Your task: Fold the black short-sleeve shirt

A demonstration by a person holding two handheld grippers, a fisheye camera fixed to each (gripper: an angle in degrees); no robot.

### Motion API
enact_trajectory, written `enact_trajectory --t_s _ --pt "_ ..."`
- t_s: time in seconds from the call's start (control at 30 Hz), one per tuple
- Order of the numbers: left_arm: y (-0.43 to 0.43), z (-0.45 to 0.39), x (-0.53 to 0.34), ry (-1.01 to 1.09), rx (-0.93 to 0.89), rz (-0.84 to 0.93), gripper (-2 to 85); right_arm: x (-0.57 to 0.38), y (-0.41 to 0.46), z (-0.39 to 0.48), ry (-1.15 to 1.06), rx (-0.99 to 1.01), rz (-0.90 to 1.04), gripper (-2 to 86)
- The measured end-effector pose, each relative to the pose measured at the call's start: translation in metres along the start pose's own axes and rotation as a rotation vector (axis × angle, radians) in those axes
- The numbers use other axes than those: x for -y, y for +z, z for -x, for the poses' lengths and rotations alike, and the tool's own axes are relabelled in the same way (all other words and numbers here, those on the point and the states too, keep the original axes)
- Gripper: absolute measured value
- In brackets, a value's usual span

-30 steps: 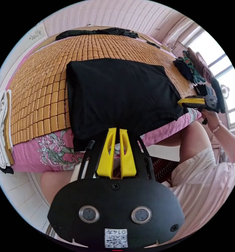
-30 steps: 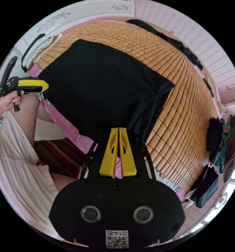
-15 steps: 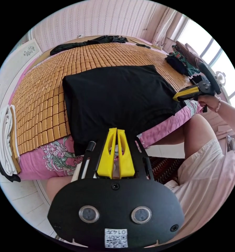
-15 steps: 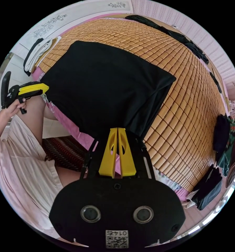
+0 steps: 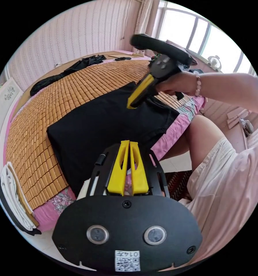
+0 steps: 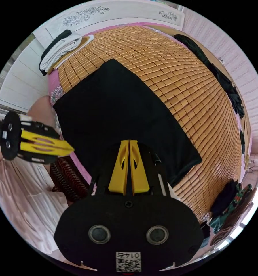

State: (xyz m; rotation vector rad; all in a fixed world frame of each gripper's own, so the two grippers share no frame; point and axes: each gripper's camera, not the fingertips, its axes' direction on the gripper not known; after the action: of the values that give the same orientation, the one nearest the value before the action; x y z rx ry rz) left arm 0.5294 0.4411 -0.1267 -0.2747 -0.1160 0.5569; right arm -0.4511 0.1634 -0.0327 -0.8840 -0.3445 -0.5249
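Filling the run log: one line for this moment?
shirt: flat on mat | left claw: shut, empty | right claw: shut, above shirt

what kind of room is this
Most likely a bedroom in a home. A bed with a bamboo mat and pink floral sheet carries the black short-sleeve shirt, clothes are piled by a window, and the walls have striped pink wallpaper.

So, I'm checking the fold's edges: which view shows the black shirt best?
The right gripper view: the black shirt lies nearly whole on the bamboo mat. In the left gripper view, the right gripper overlaps part of it.
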Motion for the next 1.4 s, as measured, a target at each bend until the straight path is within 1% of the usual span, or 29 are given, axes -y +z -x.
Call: enact_trajectory --t_s 0.13,0.17,0.2,0.23,0.27,0.3,0.43,0.53,0.6,0.67,0.73,0.77,0.83,0.87,0.93,1.0,1.03,1.07,1.1,1.17,1.23,1.27,1.3,1.33,1.4 --pt "0.031 -0.019 0.033 0.013 0.016 0.047 -0.7 0.049 0.008 -0.006 -0.016 -0.058 0.047 -0.9" --pt "0.035 -0.02 0.037 0.01 0.014 0.055 -0.7 0.056 0.015 -0.007 -0.019 -0.053 0.086 -0.9" --pt "0.044 -0.023 0.043 0.002 0.006 0.085 -0.7 0.059 0.022 -0.007 -0.026 -0.04 0.13 -0.9" --pt "0.057 -0.025 0.047 0.0 -0.007 0.143 -0.8 0.061 0.026 -0.006 -0.019 -0.038 0.133 -0.8" --pt "0.063 -0.027 0.049 0.004 -0.017 0.163 -0.9 0.061 0.026 -0.007 -0.028 -0.035 0.145 -0.8" --pt "0.064 -0.03 0.05 0.022 -0.016 0.118 -0.9 0.06 0.026 -0.007 -0.033 -0.03 0.142 -0.8" --pt "0.071 -0.033 0.059 0.022 -0.041 0.097 -0.9 0.054 0.025 -0.028 0.018 0.1 0.15 -0.7" --pt "0.073 -0.034 0.07 0.003 -0.059 0.102 -0.6 0.05 0.025 -0.032 0.048 0.121 0.168 -0.7" --pt "0.071 -0.034 0.077 -0.021 -0.064 0.111 -0.1 0.04 0.021 -0.031 0.064 0.115 0.136 -0.6" --pt "0.065 -0.033 0.084 -0.071 -0.059 0.139 1.3 0.015 0.003 -0.037 0.197 0.154 0.017 -0.5" --pt "0.046 -0.036 0.094 -0.128 0.065 0.137 4.4 -0.011 -0.012 -0.039 0.293 0.217 -0.071 -0.5" --pt "0.039 -0.038 0.097 -0.136 0.104 0.124 5.2 -0.029 -0.018 -0.04 0.358 0.254 -0.082 -0.5" --pt "0.022 -0.041 0.111 -0.24 0.251 0.115 6.5 -0.055 -0.024 -0.039 0.458 0.291 -0.077 -0.6" --pt "0.019 -0.043 0.114 -0.264 0.296 0.122 6.3 -0.074 -0.027 -0.037 0.534 0.295 -0.081 -0.7" --pt "0.011 -0.047 0.127 -0.405 0.538 0.158 2.3 -0.099 -0.036 -0.031 0.588 0.301 -0.114 -0.8" --pt "0.009 -0.051 0.138 -0.498 0.662 0.219 0.3 -0.121 -0.049 -0.022 0.611 0.304 -0.167 -0.9" --pt "0.012 -0.053 0.143 -0.525 0.672 0.278 -0.1 -0.133 -0.057 -0.016 0.614 0.32 -0.199 -0.9" --pt "0.013 -0.054 0.145 -0.535 0.652 0.306 -0.3 -0.144 -0.064 -0.011 0.617 0.35 -0.23 -0.9" --pt "0.015 -0.055 0.149 -0.561 0.587 0.35 -0.5 -0.148 -0.067 -0.009 0.611 0.366 -0.246 -0.9" --pt "0.013 -0.056 0.152 -0.59 0.442 0.352 -0.7 -0.164 -0.077 0.0 0.603 0.406 -0.313 -0.9" --pt "0.004 -0.059 0.154 -0.598 0.21 0.259 -0.8 -0.173 -0.083 0.004 0.608 0.424 -0.351 -0.9" --pt "0.002 -0.06 0.154 -0.593 0.156 0.227 -0.8 -0.177 -0.086 0.007 0.601 0.432 -0.372 -0.9" --pt "0.0 -0.06 0.155 -0.595 0.055 0.178 -0.8 -0.178 -0.088 0.01 0.592 0.429 -0.382 -0.9" --pt "-0.001 -0.061 0.157 -0.6 -0.002 0.163 -0.8 -0.18 -0.091 0.014 0.581 0.409 -0.394 -0.9" --pt "0.001 -0.065 0.161 -0.587 0.011 0.172 -0.8 -0.182 -0.094 0.023 0.542 0.371 -0.391 -0.9"
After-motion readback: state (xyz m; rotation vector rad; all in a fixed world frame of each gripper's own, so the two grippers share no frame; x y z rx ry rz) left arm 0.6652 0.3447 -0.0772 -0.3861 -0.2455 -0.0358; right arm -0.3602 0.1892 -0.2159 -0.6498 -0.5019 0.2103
